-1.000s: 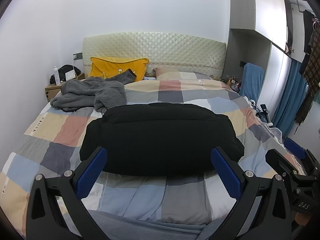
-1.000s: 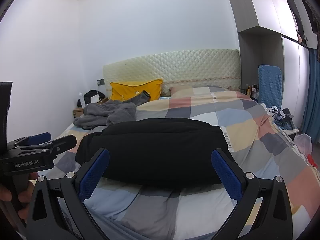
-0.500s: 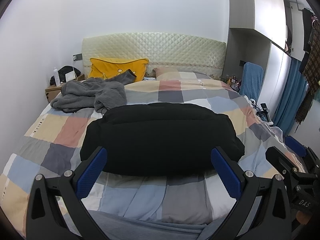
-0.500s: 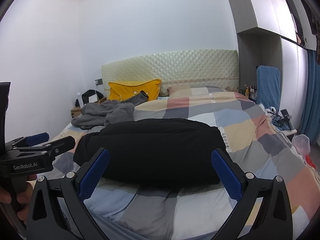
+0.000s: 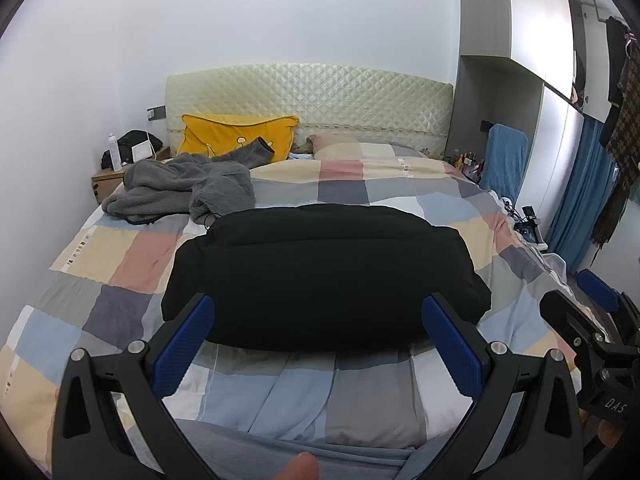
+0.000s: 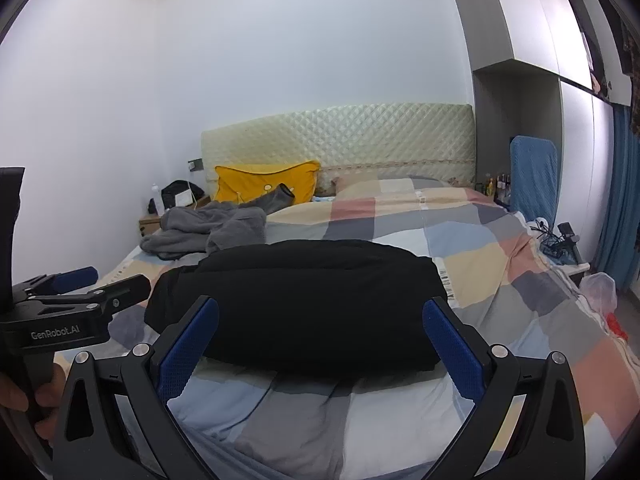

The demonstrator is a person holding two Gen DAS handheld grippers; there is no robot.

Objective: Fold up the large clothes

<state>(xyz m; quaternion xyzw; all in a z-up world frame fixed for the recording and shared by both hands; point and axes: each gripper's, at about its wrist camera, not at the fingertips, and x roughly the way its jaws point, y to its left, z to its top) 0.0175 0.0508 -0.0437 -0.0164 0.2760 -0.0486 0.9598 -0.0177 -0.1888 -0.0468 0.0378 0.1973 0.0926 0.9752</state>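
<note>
A black garment (image 5: 324,272) lies folded into a thick rectangle near the foot of the bed (image 5: 132,256); it also shows in the right wrist view (image 6: 304,304). My left gripper (image 5: 318,336) is open and empty, held just short of the garment's near edge. My right gripper (image 6: 320,340) is open and empty, also just short of that edge. The right gripper shows at the right edge of the left wrist view (image 5: 592,320), and the left gripper at the left edge of the right wrist view (image 6: 80,292). A crumpled grey fleece garment (image 5: 184,188) lies at the bed's far left.
The checkered duvet (image 6: 480,256) covers the bed. A yellow pillow (image 5: 236,136) leans on the quilted headboard (image 5: 312,108). A nightstand (image 5: 108,184) stands at the far left. A blue-covered chair (image 5: 504,160), cables and a wardrobe stand on the right.
Both grippers have drifted very slightly, staying open and empty. The black garment has not moved.
</note>
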